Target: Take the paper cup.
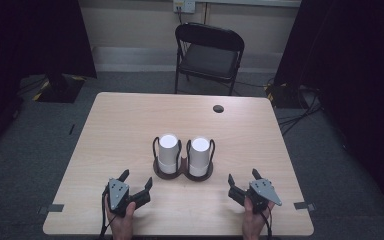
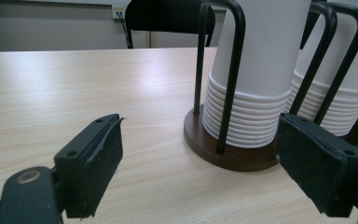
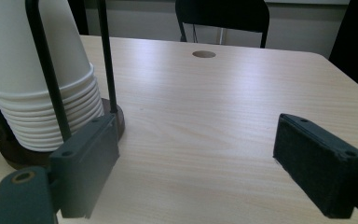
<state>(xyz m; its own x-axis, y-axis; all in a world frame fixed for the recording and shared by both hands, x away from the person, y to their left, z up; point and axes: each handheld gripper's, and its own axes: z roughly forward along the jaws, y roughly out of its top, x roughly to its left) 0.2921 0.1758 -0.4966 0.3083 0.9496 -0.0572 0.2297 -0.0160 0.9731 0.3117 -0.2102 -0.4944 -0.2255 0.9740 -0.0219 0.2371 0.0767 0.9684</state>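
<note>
Black jaws are standing wide apart at the near edge of the table (image 1: 130, 115), and nothing is sitting between them on either side. Both the left gripper (image 1: 136, 181) and the right gripper (image 1: 243, 179) are resting released, each gripped by a hand at the bottom of the high view, well short of the work.

Just ahead of them, at the table's middle, a dark wooden holder (image 1: 182, 172) with two round bases and black wire loops is carrying two stacks of white paper cups, upside down: the left stack (image 1: 168, 153) and the right stack (image 1: 199, 156), side by side. In the left gripper view the nearer stack (image 2: 254, 70) is rising close in front of the spread jaws; in the right gripper view the other stack (image 3: 37, 74) is sitting off to the left.

Judging by this, nothing is started yet: no cup is lifted, both stacks are looking whole, and the entire handling is remaining to do.

Stack tops are being cut off in both gripper views, and how many cups each is holding is hard to count, perhaps ten or so by the rims. A black chair (image 1: 210, 52) is standing beyond the table.
</note>
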